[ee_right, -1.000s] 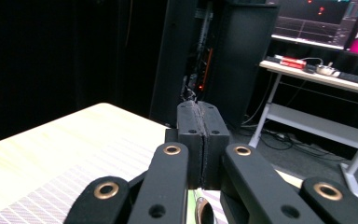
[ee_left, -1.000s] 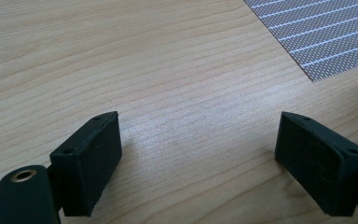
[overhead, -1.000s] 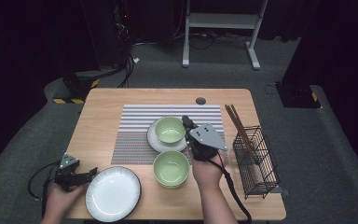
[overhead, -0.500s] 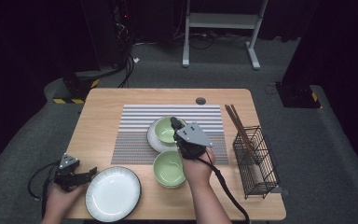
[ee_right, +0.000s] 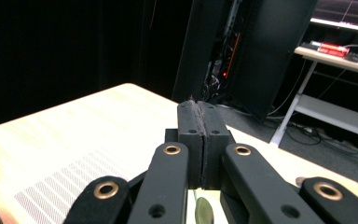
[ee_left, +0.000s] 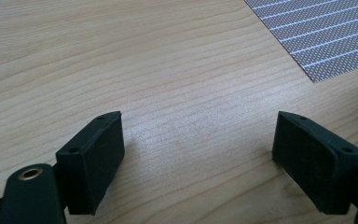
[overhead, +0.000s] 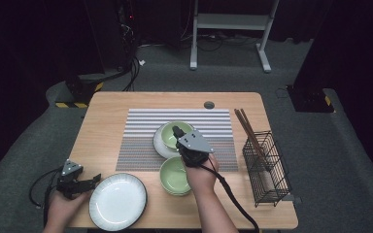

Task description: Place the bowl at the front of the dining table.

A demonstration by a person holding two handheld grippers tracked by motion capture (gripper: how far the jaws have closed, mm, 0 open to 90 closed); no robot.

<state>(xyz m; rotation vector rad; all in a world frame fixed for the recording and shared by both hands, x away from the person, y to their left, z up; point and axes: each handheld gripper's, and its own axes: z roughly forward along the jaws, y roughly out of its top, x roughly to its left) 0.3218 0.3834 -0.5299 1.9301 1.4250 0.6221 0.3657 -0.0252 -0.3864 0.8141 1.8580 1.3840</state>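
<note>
Green bowl [overhead: 171, 134] on its white saucer [overhead: 159, 144] sits mid-placemat [overhead: 141, 138] — the right gripper [overhead: 177, 131] hangs over its rim, jaws pressed flat together with nothing between them. Just nearer the person stands a second green bowl [overhead: 174, 175]. Far left, the left gripper [overhead: 95, 178] rests spread beside the white plate [overhead: 118, 201].

Green bowls [overhead: 174, 174], grey striped placemat [overhead: 141, 133]
</note>
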